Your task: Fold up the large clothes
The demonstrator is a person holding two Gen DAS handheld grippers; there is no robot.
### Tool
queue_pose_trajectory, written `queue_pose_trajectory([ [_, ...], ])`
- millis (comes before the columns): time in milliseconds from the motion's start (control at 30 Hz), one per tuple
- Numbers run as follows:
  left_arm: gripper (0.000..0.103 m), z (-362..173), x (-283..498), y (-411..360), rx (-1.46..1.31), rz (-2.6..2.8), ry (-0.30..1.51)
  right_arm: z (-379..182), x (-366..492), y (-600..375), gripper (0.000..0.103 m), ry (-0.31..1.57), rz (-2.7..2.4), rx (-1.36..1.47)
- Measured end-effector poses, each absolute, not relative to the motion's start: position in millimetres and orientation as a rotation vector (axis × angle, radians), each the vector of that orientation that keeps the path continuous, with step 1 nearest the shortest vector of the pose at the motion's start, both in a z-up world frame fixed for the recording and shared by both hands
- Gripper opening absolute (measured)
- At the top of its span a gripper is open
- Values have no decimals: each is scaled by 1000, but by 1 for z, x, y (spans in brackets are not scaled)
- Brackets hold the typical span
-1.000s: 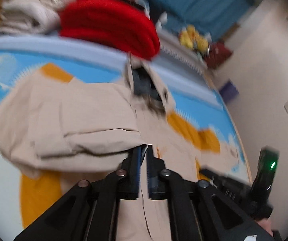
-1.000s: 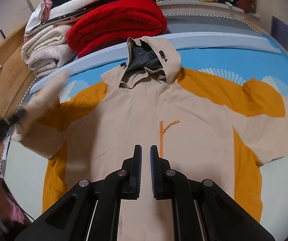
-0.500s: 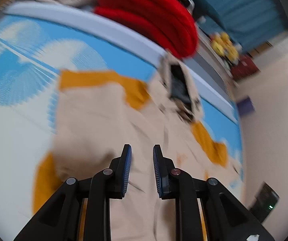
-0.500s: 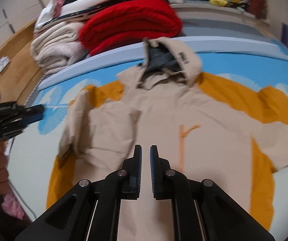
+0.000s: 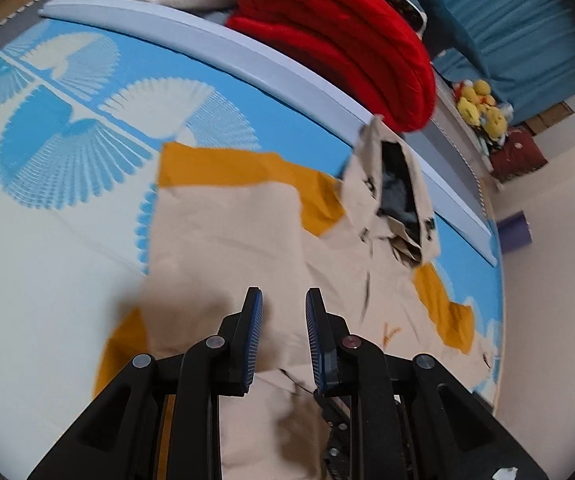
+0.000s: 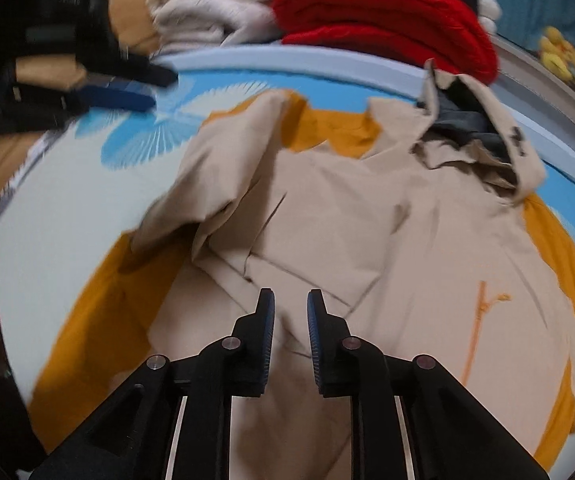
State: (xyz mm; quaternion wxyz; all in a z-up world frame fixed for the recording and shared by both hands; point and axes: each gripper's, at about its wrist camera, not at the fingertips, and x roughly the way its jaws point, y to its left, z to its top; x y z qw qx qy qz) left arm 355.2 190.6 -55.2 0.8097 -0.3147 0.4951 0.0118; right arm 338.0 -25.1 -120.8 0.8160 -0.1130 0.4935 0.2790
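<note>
I have the hooded jacket [image 6: 387, 232] spread face-up on the bed [image 5: 59, 264], filling the centre and right of the right wrist view, hood [image 6: 483, 136] toward the upper right so the collar stays clear of the folds. One sleeve [image 6: 223, 208] is laid across the chest at centre left, which narrows the garment on that side. The far sleeve runs out of frame at the right edge, so it looks unfolded to me.

My right tool [image 6: 290, 320] sits low in the centre of its view, above the cuff end of that folded sleeve. Its jaws have just been opening; they stand slightly apart with no cloth between the pads. I judge it is there to press or tidy the fold.

My left tool [image 5: 283, 320] is likewise low and central in the left wrist view, over the beige panel; its jaws have been opening too and pinch nothing. In the right wrist view it appears as a dark blur at upper left [image 6: 99, 80], and I can't read its detail there.

The red blanket [image 5: 339, 40] and cream blankets [image 6: 207, 12] stay stacked along the top, out of my folding area.
</note>
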Motion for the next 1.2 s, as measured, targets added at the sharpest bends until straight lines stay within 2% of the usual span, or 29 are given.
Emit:
queue_pose_trajectory([
  [333, 18, -50, 358, 214, -705, 42, 1035, -150, 341, 4, 21, 1075, 610, -361],
  [367, 18, -49, 358, 214, -707, 41, 1034, -151, 340, 4, 18, 1076, 604, -376],
  [433, 18, -49, 358, 215, -712, 42, 1030, -151, 341, 1, 3, 1072, 594, -382],
  [467, 18, -48, 358, 215, -714, 44, 1029, -148, 342, -3, 1, 1066, 588, -363],
  [533, 18, -47, 358, 215, -717, 45, 1025, -138, 348, -16, 1, 1063, 563, -253],
  [733, 18, -46, 356, 220, -723, 57, 1017, -97, 362, -135, 1, 944, 210, 417],
  [833, 18, -47, 357, 219, -727, 60, 1021, -115, 359, -184, 1, 1020, 19, 585],
  [967, 18, -51, 359, 214, -730, 48, 1033, -148, 356, -215, 4, 1141, -101, 667],
  [1033, 18, -52, 360, 211, -729, 44, 1036, -157, 356, -223, 7, 1161, -114, 690],
  [1067, 18, -53, 361, 209, -726, 43, 1039, -160, 358, -226, 13, 1170, -108, 697],
  [1133, 18, -54, 362, 208, -722, 42, 1043, -170, 364, -235, 40, 1200, -108, 737],
  [1167, 18, -54, 362, 207, -719, 42, 1045, -175, 367, -242, 58, 1216, -116, 768],
  [1200, 18, -55, 362, 207, -717, 42, 1047, -182, 369, -250, 60, 1230, -124, 815],
])
